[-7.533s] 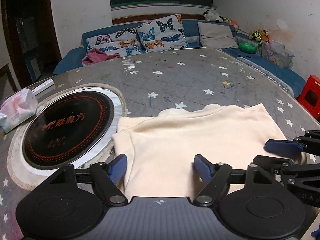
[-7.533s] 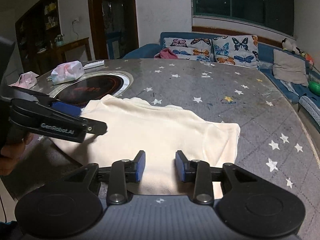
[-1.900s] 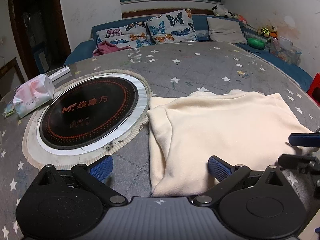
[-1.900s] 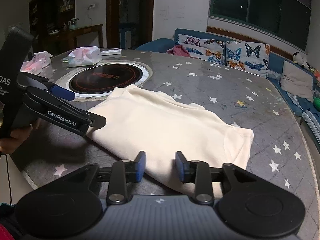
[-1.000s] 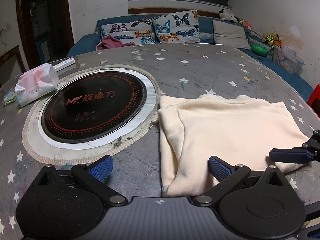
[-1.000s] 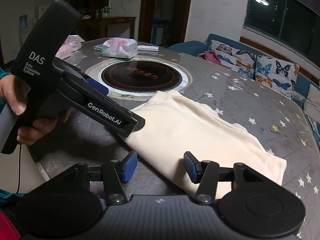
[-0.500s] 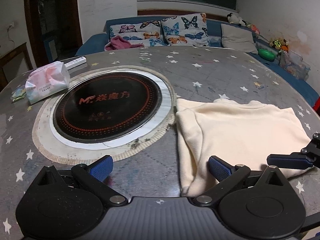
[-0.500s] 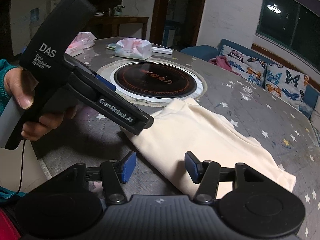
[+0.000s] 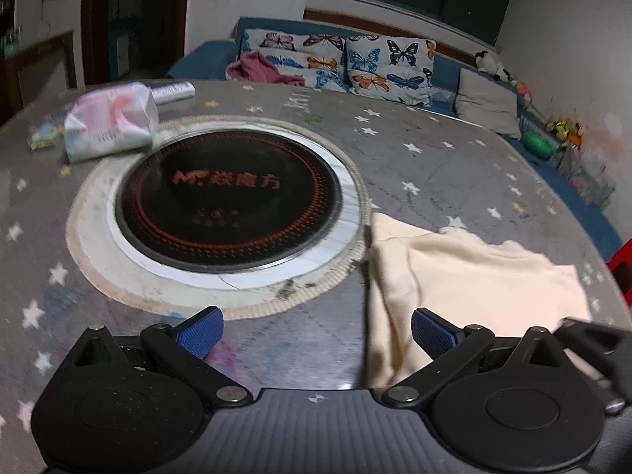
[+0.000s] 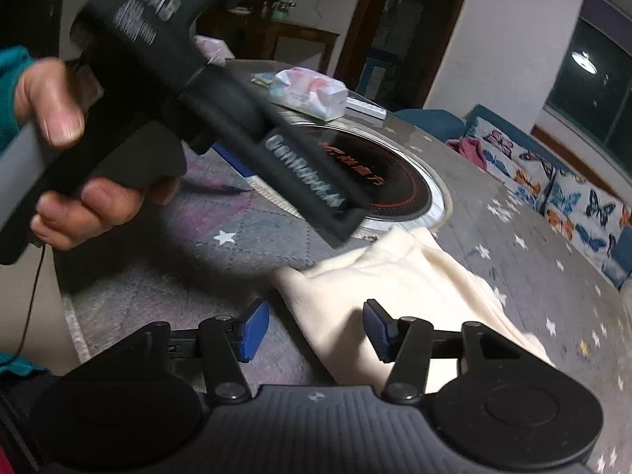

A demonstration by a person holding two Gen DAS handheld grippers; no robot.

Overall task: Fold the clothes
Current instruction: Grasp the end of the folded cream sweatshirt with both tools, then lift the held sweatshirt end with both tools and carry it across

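Note:
A cream folded garment [image 9: 474,272] lies on the grey star-patterned table, right of the round black cooktop [image 9: 227,197]. My left gripper [image 9: 316,328] is open wide and empty, above the table at the garment's left edge. My right gripper [image 10: 312,328] is open and empty, its fingers to either side of the garment's near corner [image 10: 379,288]. The left gripper's body [image 10: 252,138] and the hand that holds it fill the upper left of the right wrist view.
A pink and white tissue pack [image 9: 108,120] and a white remote [image 9: 172,89] lie beyond the cooktop. A blue sofa with butterfly pillows [image 9: 347,59] stands behind the table. The table's near edge [image 10: 75,328] is close below my grippers.
Both grippers have swung left, so the garment sits further right in the left wrist view. The right gripper has opened wider. The garment has stayed in place.

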